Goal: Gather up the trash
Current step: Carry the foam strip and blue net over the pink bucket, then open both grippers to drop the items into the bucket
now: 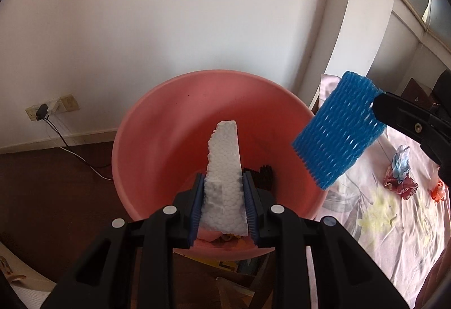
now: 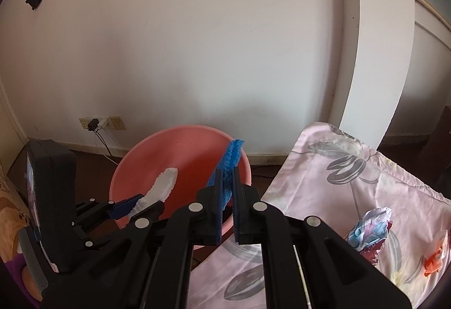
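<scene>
**Both fingers grasp trash over the pink basin**

Fingers [image 1: 198, 196] of the left gripper [image 1: 224, 190] clench a white foam wedge [image 1: 224, 168], its narrow end pointing up and forward above the open mouth of the pink basin [image 1: 157, 140]; the blue pads press on both sides of the wedge near its wide base; dark scraps [image 1: 263, 175] lie at the bottom of the basin behind the foam. Fingers [image 2: 241, 207] of the right gripper [image 2: 227, 196] are pinched flat on a blue foam net sleeve [image 2: 231, 157]; the sleeve sticks out past the tips and hangs in the air beside the basin's right rim, over the gap between basin and bed. In the left wrist view the same sleeve [image 1: 338, 128] shows as a ribbed tube held by its far end. To the right lies a bed sheet [image 2: 324, 168], pale pink with a grey leaf print; on it rest a crumpled blue and red wrapper [image 2: 369, 233] and a small orange scrap [image 2: 434, 265], apart from each other; a wall socket [image 2: 98, 123] with a plug and cord sits low on the white wall behind the basin.
</scene>
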The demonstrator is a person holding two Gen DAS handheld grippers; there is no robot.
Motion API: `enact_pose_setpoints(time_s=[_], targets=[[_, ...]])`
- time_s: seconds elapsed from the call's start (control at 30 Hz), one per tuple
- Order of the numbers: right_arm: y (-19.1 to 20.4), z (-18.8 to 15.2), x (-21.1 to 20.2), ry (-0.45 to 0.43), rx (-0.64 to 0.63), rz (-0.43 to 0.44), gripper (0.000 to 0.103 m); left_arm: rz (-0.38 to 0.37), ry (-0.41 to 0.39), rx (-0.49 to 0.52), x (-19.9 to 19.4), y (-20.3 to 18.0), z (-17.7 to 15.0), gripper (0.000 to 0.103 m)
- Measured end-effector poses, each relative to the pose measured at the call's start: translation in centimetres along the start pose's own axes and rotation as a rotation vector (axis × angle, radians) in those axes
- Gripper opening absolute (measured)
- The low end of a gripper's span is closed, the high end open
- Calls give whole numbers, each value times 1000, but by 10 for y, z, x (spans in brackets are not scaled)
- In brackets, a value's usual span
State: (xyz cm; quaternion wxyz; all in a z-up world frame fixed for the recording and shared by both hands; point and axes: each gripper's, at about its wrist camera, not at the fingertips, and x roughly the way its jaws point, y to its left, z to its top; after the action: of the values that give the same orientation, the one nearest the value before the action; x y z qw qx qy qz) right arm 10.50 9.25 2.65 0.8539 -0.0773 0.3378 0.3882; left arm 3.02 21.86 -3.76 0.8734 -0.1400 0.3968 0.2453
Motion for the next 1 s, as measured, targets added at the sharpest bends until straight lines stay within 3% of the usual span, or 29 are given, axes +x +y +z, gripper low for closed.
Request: enact_pose_setpoints(time_s=[0.7, 1.0], targets=[[12, -5, 30, 95, -13, 43, 6, 45, 52, -37, 25, 24, -2, 27], [13, -6, 35, 123, 0, 70, 6, 55, 46, -43, 20, 24, -4, 39]])
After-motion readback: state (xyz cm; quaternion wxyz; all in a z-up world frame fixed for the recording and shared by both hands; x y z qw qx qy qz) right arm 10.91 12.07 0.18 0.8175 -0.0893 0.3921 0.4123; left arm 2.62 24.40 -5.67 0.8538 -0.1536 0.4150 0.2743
